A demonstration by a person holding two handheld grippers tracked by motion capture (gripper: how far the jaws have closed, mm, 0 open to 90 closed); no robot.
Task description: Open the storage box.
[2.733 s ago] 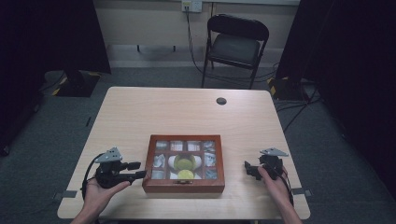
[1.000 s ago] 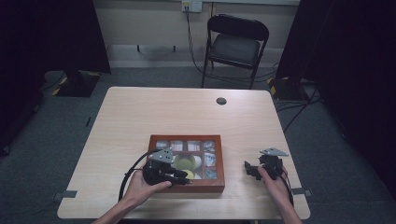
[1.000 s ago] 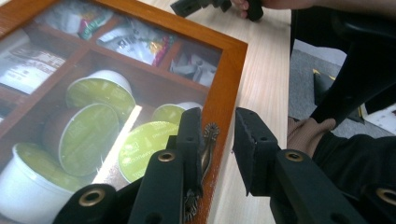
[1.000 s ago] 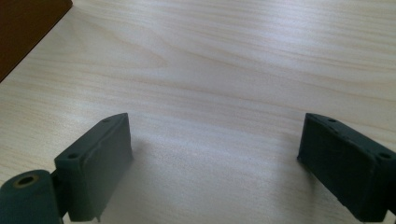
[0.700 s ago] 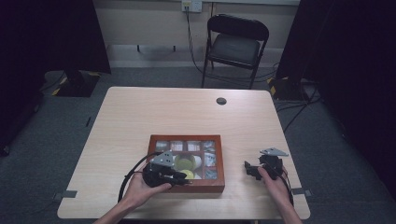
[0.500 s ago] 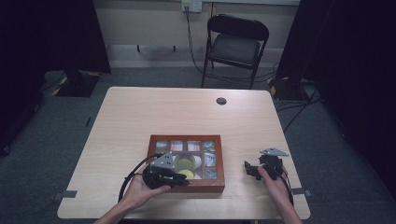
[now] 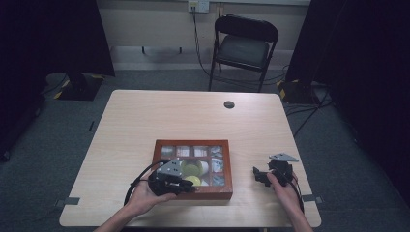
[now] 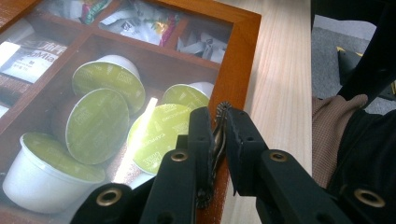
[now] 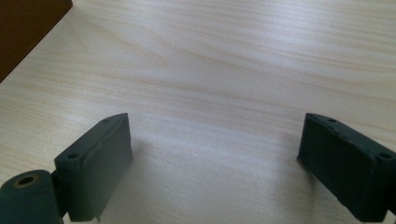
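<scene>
A shallow wooden box (image 7: 193,168) with a reddish-brown frame and a clear lid sits near the front edge of a pale wood table (image 7: 145,121), its longer side running left to right across the tabletop. Dividers split it into small compartments: sachets and wrapped packets fill the far row, while white capsules with yellow-green foil tops (image 8: 98,126) lie jumbled in a larger compartment, some on their sides. At the box's front left, the left gripper (image 7: 186,186) reaches over the frame, held in the person's left hand (image 7: 142,195). In the left gripper view its black jaws are pinched nearly together on a small dark metal latch (image 8: 219,123) with a scalloped edge, set on the box's front rim. To the right of the box and apart from it, the right gripper (image 7: 258,175) rests low over bare table, gripped by the right hand (image 7: 285,188). Its jaws stand spread wide, with nothing between them but wood grain. A black folding chair (image 7: 244,46) stands beyond the table.
</scene>
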